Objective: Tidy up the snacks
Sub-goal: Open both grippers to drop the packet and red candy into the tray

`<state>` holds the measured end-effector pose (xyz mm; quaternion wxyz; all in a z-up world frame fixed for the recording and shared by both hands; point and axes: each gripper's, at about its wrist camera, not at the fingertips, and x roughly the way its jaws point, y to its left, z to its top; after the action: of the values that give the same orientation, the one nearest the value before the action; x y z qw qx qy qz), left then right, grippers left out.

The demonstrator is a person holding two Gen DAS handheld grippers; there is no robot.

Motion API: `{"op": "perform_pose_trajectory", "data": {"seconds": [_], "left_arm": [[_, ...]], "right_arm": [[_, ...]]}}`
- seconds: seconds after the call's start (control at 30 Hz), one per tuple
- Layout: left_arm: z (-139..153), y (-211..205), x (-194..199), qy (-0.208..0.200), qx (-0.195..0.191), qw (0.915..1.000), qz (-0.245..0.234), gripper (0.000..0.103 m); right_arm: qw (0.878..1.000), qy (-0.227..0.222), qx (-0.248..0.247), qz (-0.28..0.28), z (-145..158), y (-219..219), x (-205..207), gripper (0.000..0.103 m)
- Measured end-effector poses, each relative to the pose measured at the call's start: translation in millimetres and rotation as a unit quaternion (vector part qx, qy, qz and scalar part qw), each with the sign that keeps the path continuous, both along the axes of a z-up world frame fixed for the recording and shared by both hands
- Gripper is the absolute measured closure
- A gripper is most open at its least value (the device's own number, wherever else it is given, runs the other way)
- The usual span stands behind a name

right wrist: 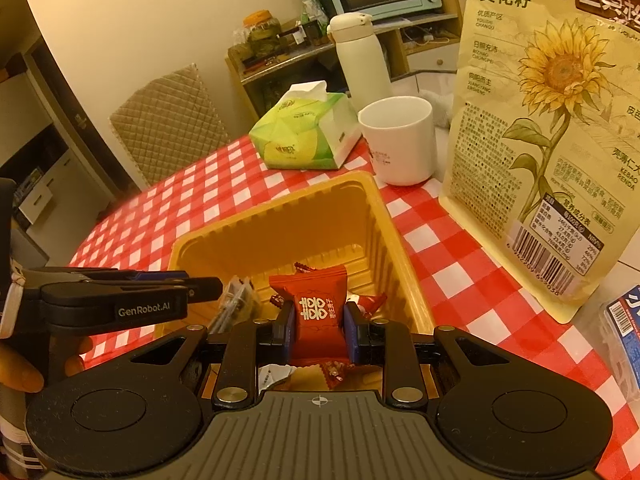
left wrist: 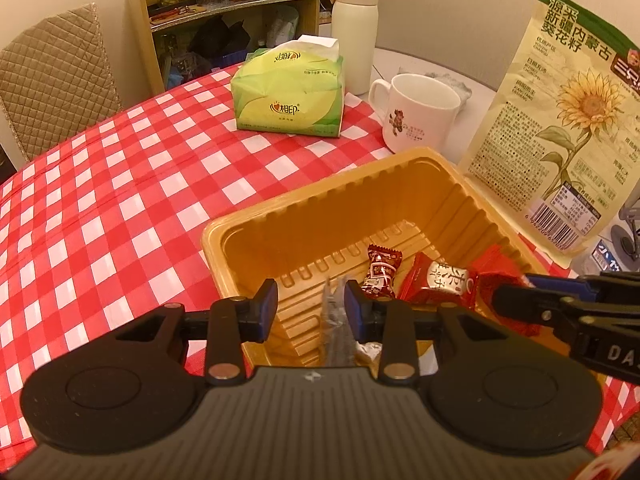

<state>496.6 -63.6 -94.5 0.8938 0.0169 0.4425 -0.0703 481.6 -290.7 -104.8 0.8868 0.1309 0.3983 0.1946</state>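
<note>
A gold plastic tray (left wrist: 304, 200) (right wrist: 280, 200) sits on the red-checked tablecloth. A dark red candy (left wrist: 380, 272) and a red-and-silver packet (left wrist: 440, 280) lie in it. My left gripper (left wrist: 312, 308) (right wrist: 206, 284) hangs over the tray's near left corner. A clear-wrapped snack (left wrist: 336, 316) (right wrist: 236, 300) stands upright between its fingers, against the right pad. Over the tray's near side, my right gripper (right wrist: 320, 328) (left wrist: 516, 288) is shut on a red candy packet (right wrist: 318, 300) with gold characters.
Right of the tray stands a tall sunflower-seed bag (left wrist: 560, 112) (right wrist: 540, 120). Behind the tray are a white mug (left wrist: 420, 116), a green tissue pack (left wrist: 288, 92) and a white flask (left wrist: 354, 32). A blue-labelled box (right wrist: 624, 340) lies at the right edge. A person's fingers (right wrist: 20, 372) show at left.
</note>
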Motion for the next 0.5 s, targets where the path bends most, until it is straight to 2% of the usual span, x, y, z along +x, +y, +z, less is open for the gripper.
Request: {"op": "perform_pose_trajectory", "data": {"seconds": [0.1, 0.17, 0.33, 0.5], "left_arm": [[3.1, 1.1, -3.8, 0.002, -0.009, 1.0, 0.0, 0.068], [5.8, 1.9, -8.1, 0.0, -0.014, 0.9999, 0.0, 0.062], [13.6, 7.2, -18.4, -0.005, -0.028, 0.9995, 0.011, 0.055], [19.3, 14.0, -26.6, -0.008, -0.034, 0.9991, 0.023, 0.053]], "right_arm": [[1.0, 0.001, 0.001, 0.004, -0.9, 2.1, 0.5, 0.077], [1.0, 0.002, 0.002, 0.007, -1.8, 4.1, 1.5, 0.077], [1.0, 0.003, 0.003, 0.013, -2.0, 8.2, 4.2, 0.077], [1.0, 0.003, 0.004, 0.023, -2.7, 13.8, 7.0, 0.077]]}}
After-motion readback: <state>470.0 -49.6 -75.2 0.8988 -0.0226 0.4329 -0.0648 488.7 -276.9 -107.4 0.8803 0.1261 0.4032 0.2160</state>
